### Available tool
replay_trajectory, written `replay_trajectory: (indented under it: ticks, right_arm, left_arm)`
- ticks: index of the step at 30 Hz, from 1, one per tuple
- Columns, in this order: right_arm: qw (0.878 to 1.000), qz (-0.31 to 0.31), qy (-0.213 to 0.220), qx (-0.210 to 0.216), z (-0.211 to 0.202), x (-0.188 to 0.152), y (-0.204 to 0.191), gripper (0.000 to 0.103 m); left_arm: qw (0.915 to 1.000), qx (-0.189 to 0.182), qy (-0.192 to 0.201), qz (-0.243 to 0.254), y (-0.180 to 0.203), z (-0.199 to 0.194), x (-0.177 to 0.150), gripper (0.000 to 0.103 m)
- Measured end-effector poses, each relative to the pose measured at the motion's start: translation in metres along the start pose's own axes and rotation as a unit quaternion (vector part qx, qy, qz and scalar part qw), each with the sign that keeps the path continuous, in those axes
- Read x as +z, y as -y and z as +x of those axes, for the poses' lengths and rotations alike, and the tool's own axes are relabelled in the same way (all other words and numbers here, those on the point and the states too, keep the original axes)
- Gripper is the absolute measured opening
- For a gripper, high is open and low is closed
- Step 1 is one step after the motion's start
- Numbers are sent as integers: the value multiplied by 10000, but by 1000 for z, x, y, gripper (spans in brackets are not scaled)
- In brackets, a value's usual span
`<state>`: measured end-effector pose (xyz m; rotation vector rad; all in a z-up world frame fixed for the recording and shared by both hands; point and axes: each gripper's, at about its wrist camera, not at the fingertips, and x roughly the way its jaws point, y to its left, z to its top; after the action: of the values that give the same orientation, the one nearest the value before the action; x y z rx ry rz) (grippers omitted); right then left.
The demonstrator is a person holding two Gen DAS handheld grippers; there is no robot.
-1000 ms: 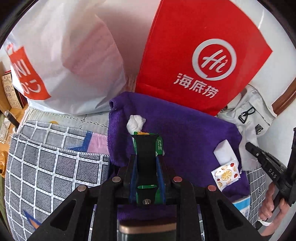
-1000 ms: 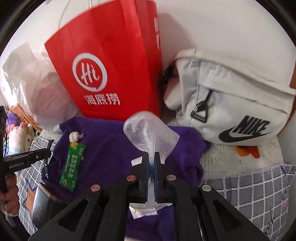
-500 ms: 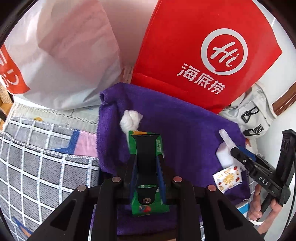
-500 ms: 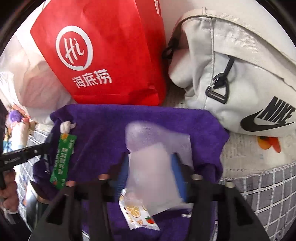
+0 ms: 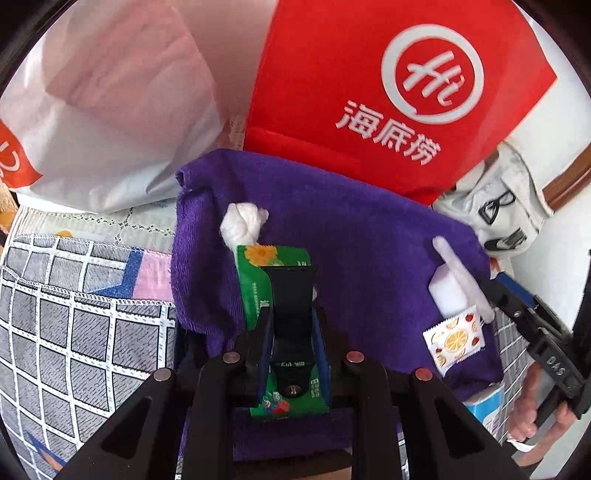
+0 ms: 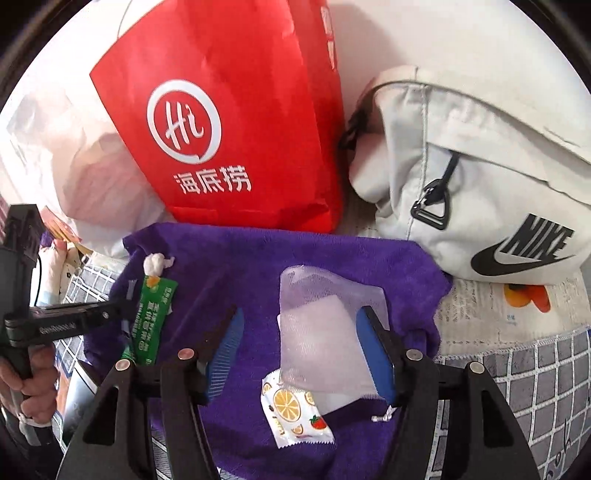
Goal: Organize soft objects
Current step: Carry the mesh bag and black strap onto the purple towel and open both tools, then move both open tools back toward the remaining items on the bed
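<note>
Looks like a home, probably a bed or sofa: grid-patterned grey quilt (image 5: 74, 332) with white stitched edges, purple towel (image 5: 351, 258) spread over it. Red paper shopping bag (image 6: 229, 122), white plastic shopping bag (image 5: 110, 110) and a light grey Nike sling bag (image 6: 480, 177) lean against a white wall (image 6: 461, 33). Plush toy (image 6: 55, 266) at the far left of the right wrist view.
</note>
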<state>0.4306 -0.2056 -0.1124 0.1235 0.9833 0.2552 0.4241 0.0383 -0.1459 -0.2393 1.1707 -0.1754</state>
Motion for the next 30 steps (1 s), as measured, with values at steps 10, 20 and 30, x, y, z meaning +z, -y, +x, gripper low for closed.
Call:
replay_trajectory:
  ticks: [10,20,30]
  right_arm:
    - [9999,-34,77,-111,-46,-29,-17,63]
    - [9997,-164,6,191,-97,-91,-53,62]
    - [9961,-765,-259,356,-122,-164,-105,51]
  left_arm:
    - [9998,63,160,-31,1,-37,-21,40]
    - [9979,309,574,13,-4,-102,-84,40]
    - [9967,344,725,-119,-22,-138,-154,40]
